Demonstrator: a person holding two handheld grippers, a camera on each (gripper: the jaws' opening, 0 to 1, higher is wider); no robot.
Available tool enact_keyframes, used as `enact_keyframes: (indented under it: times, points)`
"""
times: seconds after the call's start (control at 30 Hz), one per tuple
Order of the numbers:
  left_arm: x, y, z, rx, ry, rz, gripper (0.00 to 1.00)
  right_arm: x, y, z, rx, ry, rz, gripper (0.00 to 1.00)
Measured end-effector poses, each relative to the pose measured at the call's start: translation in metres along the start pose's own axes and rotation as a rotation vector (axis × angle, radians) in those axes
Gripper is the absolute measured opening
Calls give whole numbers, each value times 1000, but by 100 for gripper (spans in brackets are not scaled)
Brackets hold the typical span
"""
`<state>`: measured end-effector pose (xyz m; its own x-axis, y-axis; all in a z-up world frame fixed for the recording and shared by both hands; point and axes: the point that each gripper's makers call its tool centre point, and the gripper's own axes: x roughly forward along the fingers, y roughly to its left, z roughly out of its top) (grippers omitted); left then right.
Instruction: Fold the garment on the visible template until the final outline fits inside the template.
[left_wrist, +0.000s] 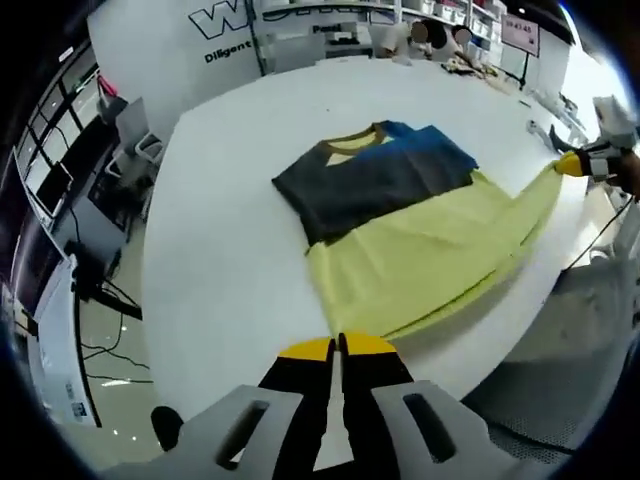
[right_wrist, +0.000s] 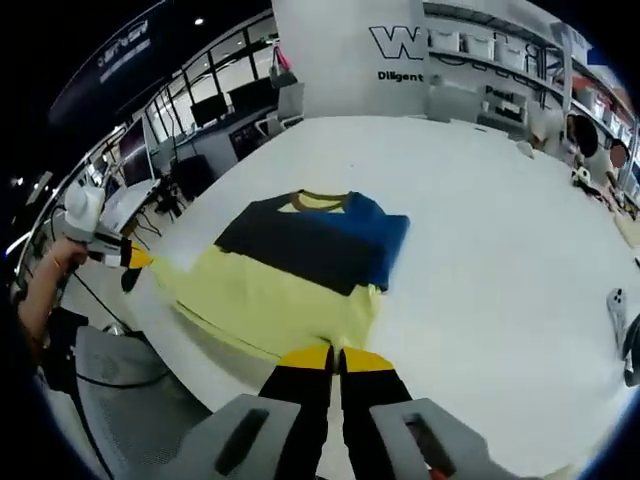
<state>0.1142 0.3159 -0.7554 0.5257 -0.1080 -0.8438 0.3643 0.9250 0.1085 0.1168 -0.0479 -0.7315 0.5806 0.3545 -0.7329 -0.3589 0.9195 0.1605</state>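
we've got the left gripper (left_wrist: 338, 346) with its jaws pressed together at the near edge of the table, yellow tips touching. the right gripper (right_wrist: 337, 357) looks the same, jaws closed tight, also at the table edge. from the right gripper view we can see our left hand (right_wrist: 58, 262) wrapped around its handle, off past the table's corner.
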Motion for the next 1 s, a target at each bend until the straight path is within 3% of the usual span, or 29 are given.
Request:
enact_keyframes:
  times: [0.3,0.63,0.83,0.93,1.0]
  points:
    - [17,16,39,26,-40,47,6,22,-13,37,-4,-40,-20,0]
    - [32,35,77,2,-112,95,6,40,-22,59,22,-51,-32,0]
    - [43,48,100,30,-137,145,6,59,-29,76,27,-76,-46,0]
    - [48,50,111,27,-162,151,6,65,-36,83,4,-81,-85,0]
    - [51,50,124,46,-217,159,6,68,-47,89,48,-107,-139,0]
